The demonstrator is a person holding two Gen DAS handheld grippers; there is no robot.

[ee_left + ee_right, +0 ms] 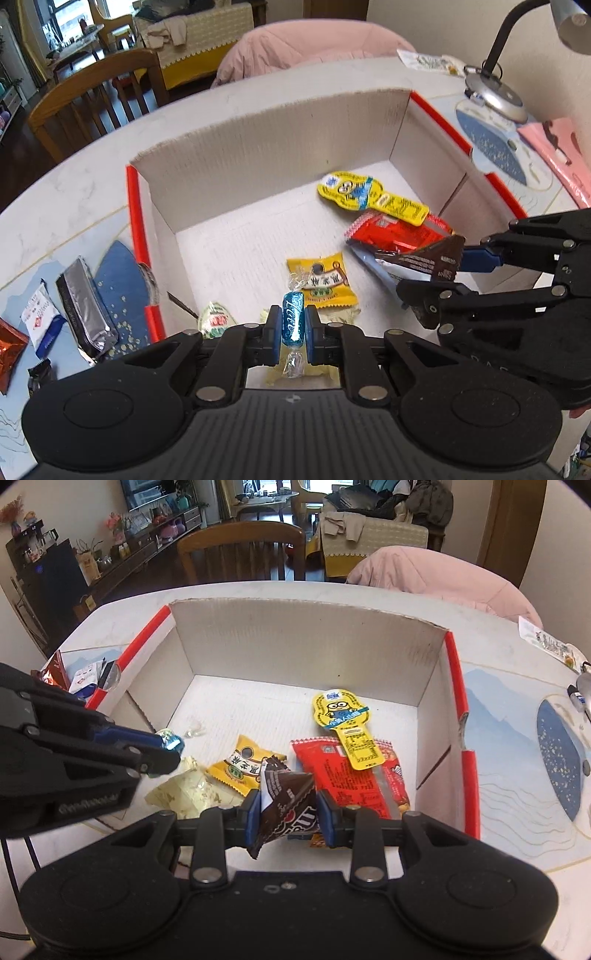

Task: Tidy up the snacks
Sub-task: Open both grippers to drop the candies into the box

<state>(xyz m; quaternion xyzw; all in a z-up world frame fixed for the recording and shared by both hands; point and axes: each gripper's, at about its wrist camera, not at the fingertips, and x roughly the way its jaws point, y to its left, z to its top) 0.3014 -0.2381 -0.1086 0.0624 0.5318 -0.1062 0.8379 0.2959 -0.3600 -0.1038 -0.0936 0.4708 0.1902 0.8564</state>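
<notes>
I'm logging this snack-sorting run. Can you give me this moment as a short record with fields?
left hand-held gripper: shut on blue candy, over the box's near edge
right hand-held gripper: shut on brown packet, over the box's near edge
box: open, white inside, red edges
in box: yellow cartoon pack, red packet, yellow pouch, pale wrappers
outside box: silver packet, white packet
table: pale marble

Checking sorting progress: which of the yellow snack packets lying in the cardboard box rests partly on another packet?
The long yellow cartoon-character packet: its narrow label end overlaps the red foil packet. The square yellow packet lies on the box floor, apart from it.
</notes>
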